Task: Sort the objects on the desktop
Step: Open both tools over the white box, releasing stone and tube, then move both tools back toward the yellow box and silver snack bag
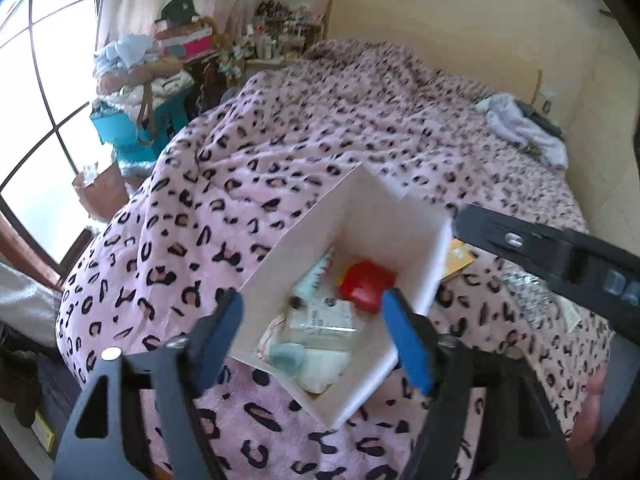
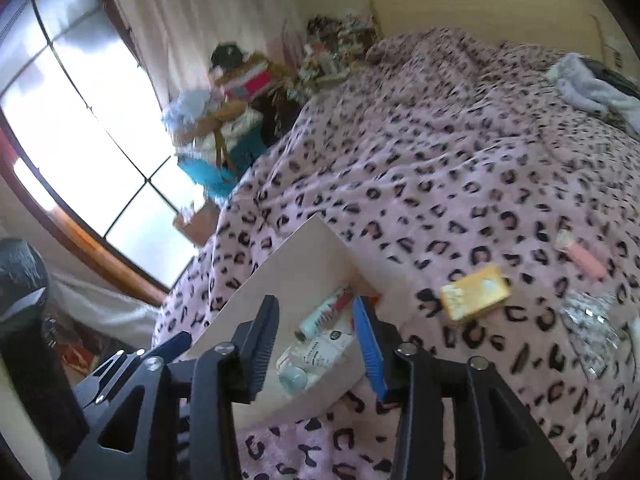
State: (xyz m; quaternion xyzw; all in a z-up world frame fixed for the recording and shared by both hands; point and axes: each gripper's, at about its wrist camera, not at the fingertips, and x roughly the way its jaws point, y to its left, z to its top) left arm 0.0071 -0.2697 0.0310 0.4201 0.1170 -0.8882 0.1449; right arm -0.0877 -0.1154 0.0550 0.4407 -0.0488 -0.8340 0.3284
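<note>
A white open box [image 1: 352, 216] sits on the pink leopard-print blanket. It holds a red case [image 1: 366, 285], a tube, a labelled bottle [image 1: 324, 320] and white pouches. My left gripper [image 1: 312, 320] is open and empty just above the box. My right gripper [image 2: 314, 326] is open and empty over the same box [image 2: 296, 264]; its arm shows in the left wrist view [image 1: 560, 256]. A yellow box [image 2: 474, 292], a pink tube [image 2: 584, 258] and a clear crinkled bottle [image 2: 592, 328] lie on the blanket to the right of the white box.
The blanket [image 2: 460, 140] covers the whole bed. A grey-white cloth [image 2: 592, 88] lies at the far right. A cluttered pile with a blue bag [image 1: 132, 128] stands by the window on the left. A shelf of small items [image 1: 280, 32] is at the bed's far end.
</note>
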